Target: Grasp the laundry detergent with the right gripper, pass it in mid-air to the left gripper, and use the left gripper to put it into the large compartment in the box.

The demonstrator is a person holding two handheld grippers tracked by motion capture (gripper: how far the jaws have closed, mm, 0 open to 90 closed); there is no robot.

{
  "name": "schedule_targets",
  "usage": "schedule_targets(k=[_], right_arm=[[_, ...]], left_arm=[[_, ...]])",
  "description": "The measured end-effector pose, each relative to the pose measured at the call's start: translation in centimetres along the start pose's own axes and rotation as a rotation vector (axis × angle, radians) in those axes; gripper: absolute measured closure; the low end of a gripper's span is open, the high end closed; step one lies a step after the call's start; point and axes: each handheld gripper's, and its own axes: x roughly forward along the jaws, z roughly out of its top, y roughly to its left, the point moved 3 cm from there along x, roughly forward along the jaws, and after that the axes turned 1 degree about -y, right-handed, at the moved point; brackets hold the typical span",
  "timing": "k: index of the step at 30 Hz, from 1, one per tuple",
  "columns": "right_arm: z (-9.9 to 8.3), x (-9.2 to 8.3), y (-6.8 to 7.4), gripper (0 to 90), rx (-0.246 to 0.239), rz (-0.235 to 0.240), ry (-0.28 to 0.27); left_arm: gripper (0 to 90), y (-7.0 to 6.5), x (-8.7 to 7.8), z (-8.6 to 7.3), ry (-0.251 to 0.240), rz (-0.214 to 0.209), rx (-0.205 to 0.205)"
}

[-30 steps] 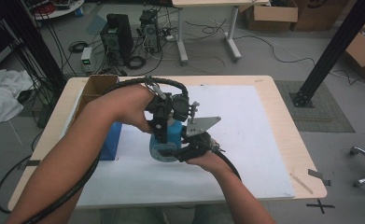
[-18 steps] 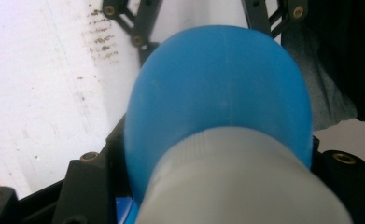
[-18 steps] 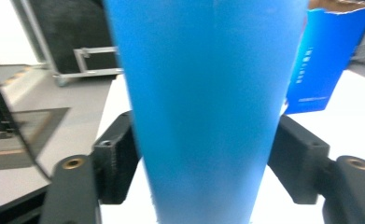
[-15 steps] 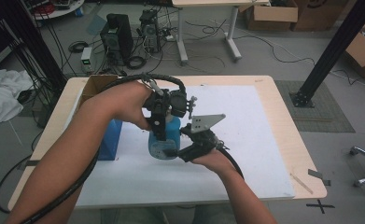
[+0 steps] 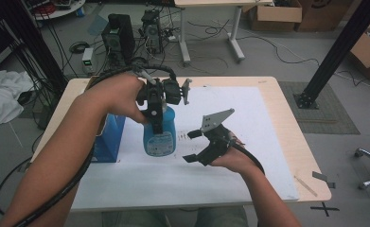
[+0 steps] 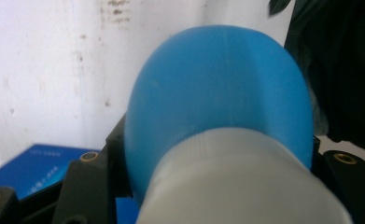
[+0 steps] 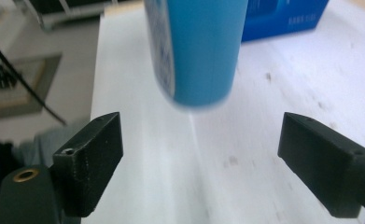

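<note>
A blue bottle [image 5: 160, 135] with a printed label hangs upright above the white sheet, lifted off it. My left gripper [image 5: 155, 116] is shut on its upper part. In the left gripper view the bottle's blue shoulder [image 6: 217, 88] and pale cap sit between the jaws of that gripper [image 6: 217, 168]. My right gripper [image 5: 192, 146] is held just right of the bottle with its jaws pointing toward it. Its jaws have just been opening and nothing lies between them. In the right gripper view the bottle [image 7: 199, 46] hangs beyond my right gripper [image 7: 201, 135], apart from the pads.
A blue box [image 5: 108, 139] stands at the table's left, close behind the bottle [image 7: 283, 14]. A white sheet [image 5: 258, 113] covers most of the wooden table [image 5: 291, 118]. Desks, cables and cardboard boxes stand on the floor beyond.
The right gripper's jaws have opened and drawn back to the right, off the bottle. The left gripper has lifted the bottle a little.
</note>
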Motion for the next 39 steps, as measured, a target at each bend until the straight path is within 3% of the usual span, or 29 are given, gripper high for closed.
schedule_targets(k=[6, 9, 11, 14, 19, 23, 27, 30, 37, 39], right_arm=[[0.7, -2.1, -0.2, 12.5, -0.033, -0.026, 0.139], [1.1, -2.7, -0.4, 7.3, -0.044, -0.033, 0.227], [1.3, -3.1, -0.4, 6.5, -0.084, -0.056, 0.293], [1.5, -3.8, -0.6, 6.9, -0.102, -0.052, 0.353], [1.9, -4.9, -0.9, 6.3, -0.11, -0.026, 0.477], [2.4, -5.7, -1.2, 8.7, -0.112, -0.003, 0.582], [3.2, -6.6, -1.3, 14.0, -0.124, 0.003, 0.642], [3.6, -7.3, -1.2, 14.5, -0.129, 0.036, 0.681], [3.6, -8.1, -1.2, 15.0, -0.093, 0.098, 0.815], [3.6, -8.3, -1.1, 14.7, -0.111, 0.085, 0.832]], left_arm=[[39.2, 0.9, -1.3, -1.1, -0.005, -0.016, -0.106], [39.2, 1.6, -2.1, -1.7, -0.02, -0.037, -0.2], [39.2, 2.1, -2.8, -2.2, -0.045, -0.04, -0.259], [39.1, 2.8, -3.8, -2.9, -0.071, -0.032, -0.345], [39.1, 3.9, -5.2, -4.3, -0.076, 0.001, -0.455], [39.1, 4.6, -6.3, -5.5, -0.068, 0.003, -0.541], [39.1, 5.2, -7.2, -7.0, -0.054, -0.002, -0.636], [39.0, 5.6, -7.8, -8.2, -0.043, -0.002, -0.71], [39.0, 6.5, -8.7, -11.0, -0.05, -0.013, -0.892], [39.1, 6.7, -8.9, -11.7, -0.048, -0.014, -0.934]])
